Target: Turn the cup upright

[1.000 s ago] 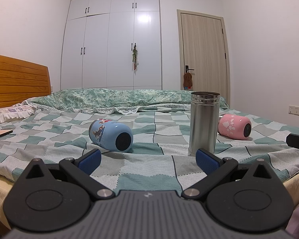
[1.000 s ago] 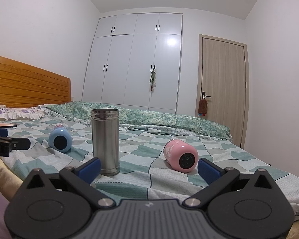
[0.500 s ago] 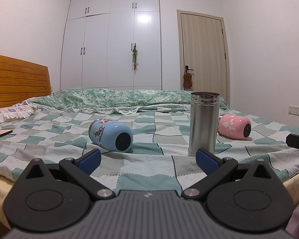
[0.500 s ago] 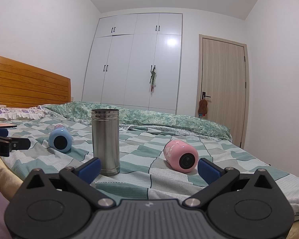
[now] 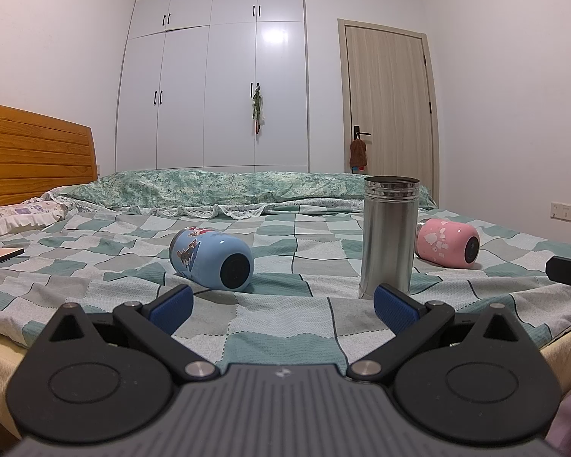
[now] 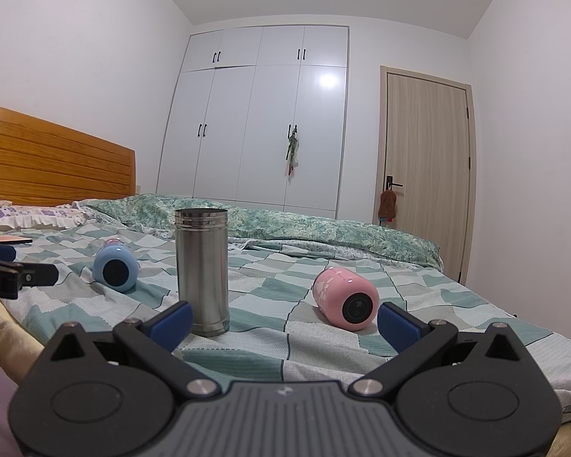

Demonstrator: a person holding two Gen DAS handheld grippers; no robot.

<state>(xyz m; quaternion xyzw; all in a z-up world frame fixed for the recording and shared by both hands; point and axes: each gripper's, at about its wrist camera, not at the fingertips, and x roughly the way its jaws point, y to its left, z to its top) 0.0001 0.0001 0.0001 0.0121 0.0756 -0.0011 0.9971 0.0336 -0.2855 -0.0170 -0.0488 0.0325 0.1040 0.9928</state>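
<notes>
Left wrist view: left gripper (image 5: 281,310) spread wide, holding nothing, low at the bed (image 5: 285,342) edge, likely poised to reach; blue cup (image 5: 211,259) on its side, ahead and slightly left, apart from the fingers

Right wrist view: right gripper (image 6: 283,323) also wide, empty; pink cup (image 6: 346,299) on its side near the right finger; steel flask (image 6: 202,270) upright, left

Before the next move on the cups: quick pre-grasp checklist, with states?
1. left gripper open, holding nothing: ok.
2. right gripper open, holding nothing: ok.
3. blue cup upright: not ok, lying on its side.
4. pink cup upright: not ok, lying on its side.
5. steel cup upright: ok, standing between the other two.
6. Bedspread firm enough for a righted cup: cannot tell.
</notes>
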